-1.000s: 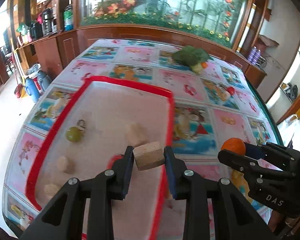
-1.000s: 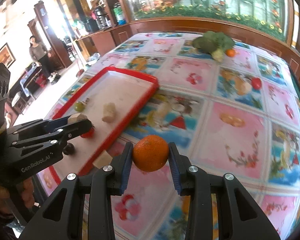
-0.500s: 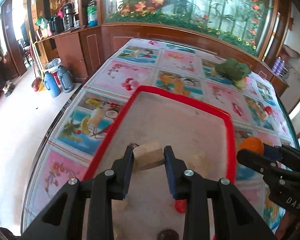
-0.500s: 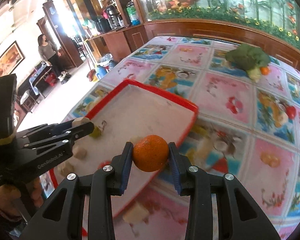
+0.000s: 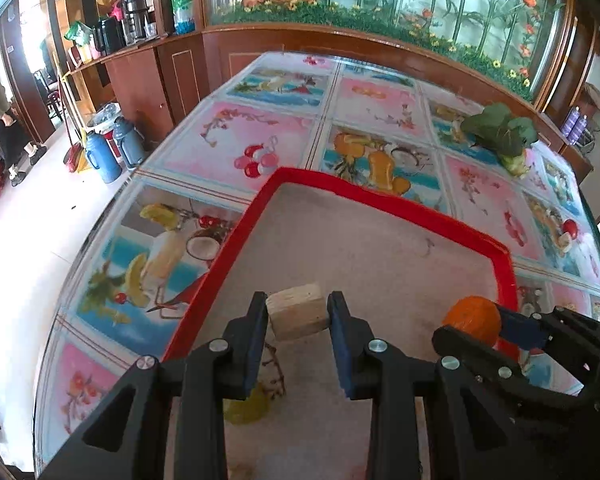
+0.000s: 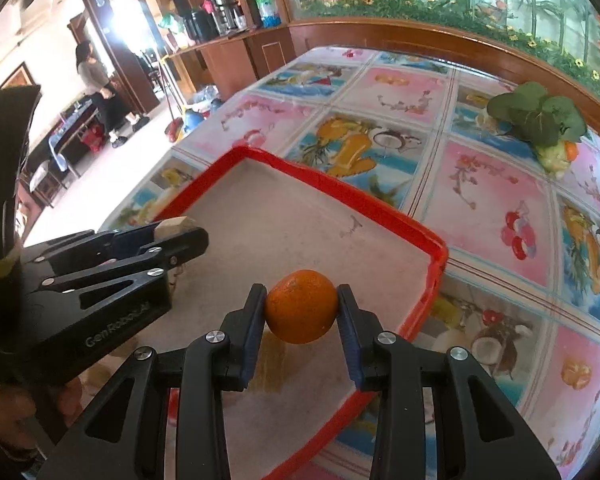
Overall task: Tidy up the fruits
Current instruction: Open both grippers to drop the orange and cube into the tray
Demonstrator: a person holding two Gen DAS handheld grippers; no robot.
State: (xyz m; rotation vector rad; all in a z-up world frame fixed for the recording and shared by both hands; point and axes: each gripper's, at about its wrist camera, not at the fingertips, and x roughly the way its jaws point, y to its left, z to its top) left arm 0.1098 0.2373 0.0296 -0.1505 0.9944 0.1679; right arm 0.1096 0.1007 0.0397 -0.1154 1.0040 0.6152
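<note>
Above the red tray point(image 5: 384, 200) near the counter's left edge, our left tool point(image 5: 298, 314) pinches a wooden block point(image 5: 297, 312), our right tool point(image 6: 301, 307) an orange point(image 6: 301, 306); released high, the orange may roll over the rim.

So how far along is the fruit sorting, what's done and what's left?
Done: a green fruit already lies in the red tray. In hand: the left gripper is shut on a tan block and the right gripper on an orange, both held over the tray. Left: release both, then the leafy greens on the far table, if they count.
</note>
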